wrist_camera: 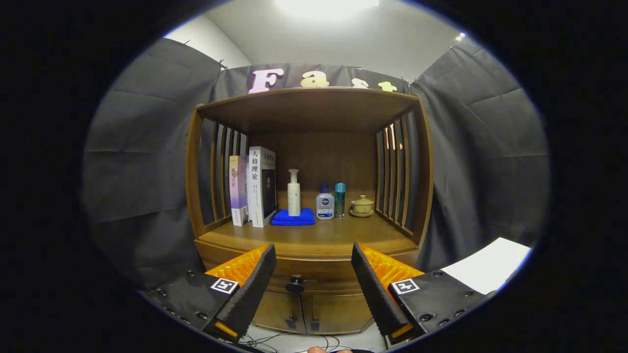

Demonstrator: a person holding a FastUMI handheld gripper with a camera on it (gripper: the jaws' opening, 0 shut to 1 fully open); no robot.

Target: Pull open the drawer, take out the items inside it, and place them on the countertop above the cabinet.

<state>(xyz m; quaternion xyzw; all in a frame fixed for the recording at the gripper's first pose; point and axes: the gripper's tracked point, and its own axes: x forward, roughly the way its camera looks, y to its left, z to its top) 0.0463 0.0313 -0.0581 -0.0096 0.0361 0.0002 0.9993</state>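
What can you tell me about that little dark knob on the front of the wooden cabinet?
The knob is small, round and dark, with a glossy look, and sticks out from the middle of the drawer front, just below the countertop and above two small cabinet doors. The drawer looks fully closed. Nothing touches the knob: the gripper is open, its two fingers spread to either side, and the knob shows in the gap between them, beyond their tips.

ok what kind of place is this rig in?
Looks like a staged recording booth, not a real home: black cloth walls surround a lone wooden cabinet whose shelf holds books, bottles and a lidded cup. The open gripper faces its closed drawer's knob.
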